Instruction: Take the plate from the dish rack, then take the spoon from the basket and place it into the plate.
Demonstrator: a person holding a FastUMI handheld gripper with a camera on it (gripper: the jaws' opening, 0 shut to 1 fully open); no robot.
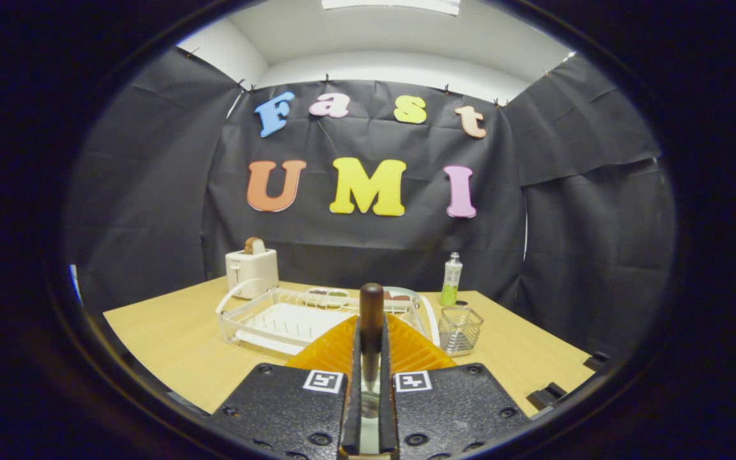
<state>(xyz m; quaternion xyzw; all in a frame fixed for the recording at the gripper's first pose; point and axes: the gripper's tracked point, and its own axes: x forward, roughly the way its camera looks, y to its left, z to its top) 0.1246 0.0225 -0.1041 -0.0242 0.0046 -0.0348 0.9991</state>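
My jaws are closed tight on the spoon, which stands upright between them, its dark brown rounded handle end pointing up above the fingers. Beyond it, the white dish rack sits on the tabletop. The plate lies just behind the rack's far right corner, pale with darker patches on it. The clear wire basket stands just right of the rack.

No words or numbers can be read. Two square black-and-white coded tags sit on the gripper, whose fingers clamp the spoon. The bottle label is too small to read.
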